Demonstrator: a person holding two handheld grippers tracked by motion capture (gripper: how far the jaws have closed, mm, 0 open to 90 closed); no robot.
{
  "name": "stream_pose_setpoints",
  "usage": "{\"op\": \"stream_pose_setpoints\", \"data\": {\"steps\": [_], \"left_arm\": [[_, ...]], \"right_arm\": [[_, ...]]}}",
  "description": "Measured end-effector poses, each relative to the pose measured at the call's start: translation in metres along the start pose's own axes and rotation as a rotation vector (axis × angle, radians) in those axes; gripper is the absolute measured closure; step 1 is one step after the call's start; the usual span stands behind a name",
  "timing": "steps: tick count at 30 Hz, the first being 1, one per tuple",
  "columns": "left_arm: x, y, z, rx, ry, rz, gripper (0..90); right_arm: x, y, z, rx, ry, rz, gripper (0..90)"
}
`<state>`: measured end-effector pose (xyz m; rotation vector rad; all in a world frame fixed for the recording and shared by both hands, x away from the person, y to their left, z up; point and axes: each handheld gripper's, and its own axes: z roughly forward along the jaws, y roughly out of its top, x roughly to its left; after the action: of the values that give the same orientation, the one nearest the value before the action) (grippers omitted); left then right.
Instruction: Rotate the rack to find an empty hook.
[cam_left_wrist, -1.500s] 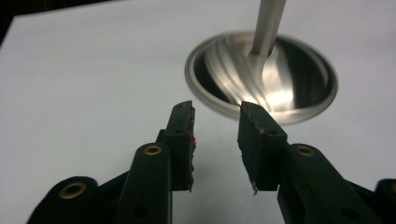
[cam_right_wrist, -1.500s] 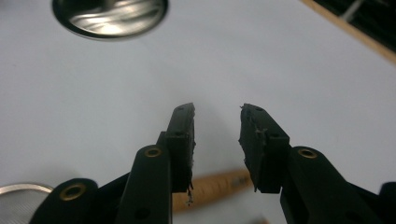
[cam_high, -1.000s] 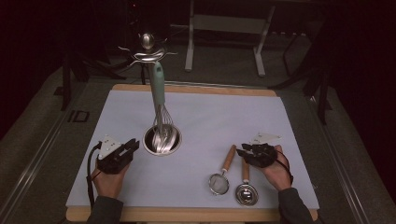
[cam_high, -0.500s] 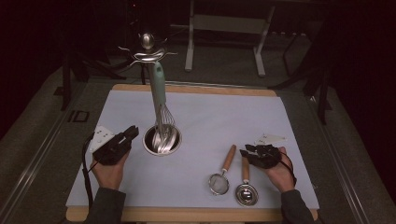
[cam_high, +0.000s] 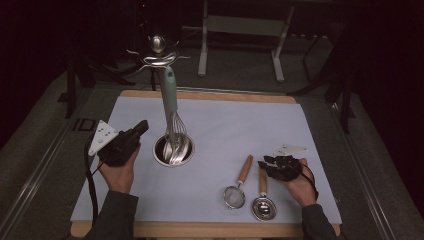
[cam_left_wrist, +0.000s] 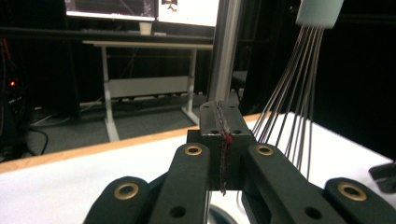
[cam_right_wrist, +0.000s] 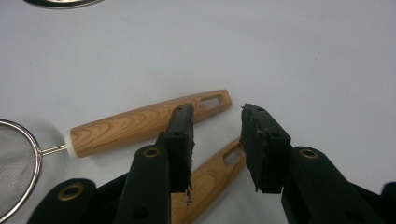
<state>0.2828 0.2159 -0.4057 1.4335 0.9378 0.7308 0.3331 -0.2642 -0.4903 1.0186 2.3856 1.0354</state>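
A whisk (cam_high: 172, 120) with a pale green handle stands upright in a small steel cup (cam_high: 173, 150) near the middle of a white mat (cam_high: 300, 130); its wires rest inside the cup and its handle leans slightly toward the far edge. In the left gripper view the whisk wires (cam_left_wrist: 292, 107) rise just to the right of the jaws and a little beyond their tips — close, but not between them. The left gripper (cam_high: 131, 136) is held just beside the cup, its jaws pressed fully together with nothing caught; they have just been closing. For the whisk to be taken well, these jaws would likely need to be reopened, brought level with the handle above the wires, and closed on the handle rather than on the springy wires, so that the cup is not tipped as the whisk is drawn upward.

Nearer the person's side of the mat, two wooden-handled tools lie side by side: a small strainer (cam_high: 239, 186) and a measuring spoon (cam_high: 263, 198). In the right gripper view, the right gripper (cam_right_wrist: 217, 140) hovers over both handles with its jaws partly open and empty — the strainer handle (cam_right_wrist: 144, 121) lies just beyond the left jaw, and the spoon handle (cam_right_wrist: 212, 177) passes beneath the gap. A grip would probably be surest if one handle alone were centred between the jaws before closing.
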Motion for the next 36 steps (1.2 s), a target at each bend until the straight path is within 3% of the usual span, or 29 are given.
{"op": "stream_pose_setpoints", "data": {"steps": [6,11,17,25,36], "left_arm": [[-0.003,0.015,0.0,-0.061,-0.01,-0.002,90.0],[-0.007,0.037,-0.001,-0.141,-0.037,-0.005,90.0],[-0.011,0.052,-0.001,-0.19,-0.046,-0.001,90.0],[-0.024,0.073,0.004,-0.312,-0.059,0.032,90.0],[-0.031,0.097,0.011,-0.394,-0.066,0.044,90.0]], "right_arm": [[0.0,-0.001,0.0,0.002,0.0,0.002,63.8],[-0.001,-0.002,-0.001,-0.006,0.003,0.005,63.7],[-0.002,-0.002,-0.004,-0.011,0.003,0.015,63.7],[-0.001,-0.002,-0.004,-0.01,0.009,0.015,63.6],[-0.003,-0.004,-0.005,-0.008,0.008,0.023,63.6]]}}
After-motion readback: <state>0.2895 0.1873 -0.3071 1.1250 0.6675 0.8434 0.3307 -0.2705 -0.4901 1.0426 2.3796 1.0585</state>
